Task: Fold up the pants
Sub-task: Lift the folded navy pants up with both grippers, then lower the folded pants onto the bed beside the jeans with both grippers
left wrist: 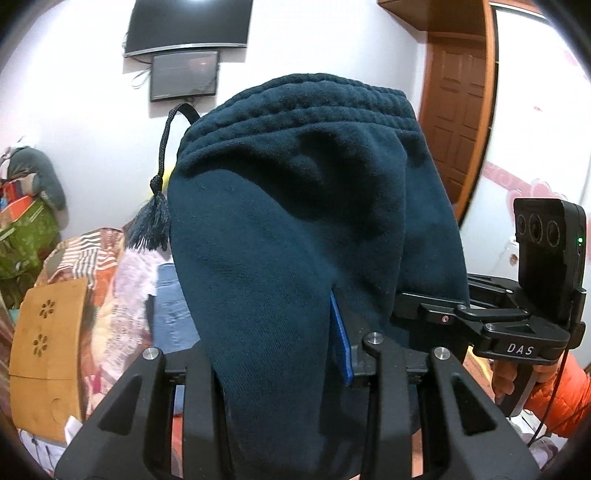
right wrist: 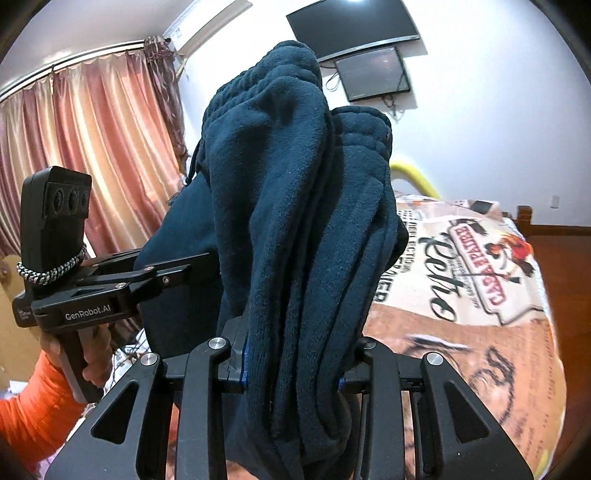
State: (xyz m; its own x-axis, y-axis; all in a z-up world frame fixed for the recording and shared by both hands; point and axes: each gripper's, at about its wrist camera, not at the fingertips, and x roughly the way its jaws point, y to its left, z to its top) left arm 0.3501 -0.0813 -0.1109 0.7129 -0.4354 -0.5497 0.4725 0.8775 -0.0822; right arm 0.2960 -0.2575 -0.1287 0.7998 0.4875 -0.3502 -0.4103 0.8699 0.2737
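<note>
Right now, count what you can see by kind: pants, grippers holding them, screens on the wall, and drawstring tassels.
Pants: 1, dark teal, held up off the bed
Grippers: 2, left gripper and right gripper, each with fingers closed on the fabric
Wall screens: 2, large screen and small screen
Drawstring tassel: 1
Total: 6

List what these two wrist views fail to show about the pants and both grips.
- Left wrist view: the dark teal fleece pants drape over the left hand-held gripper, hiding one finger and where its pads bite.
- Right wrist view: bunched layers cover the right hand-held gripper and its pads, so the layer count is unclear.
- Both views: the legs and hems drop below the bottom edge.
- Right view: the printed bedspread is largely blocked by fabric.
</note>
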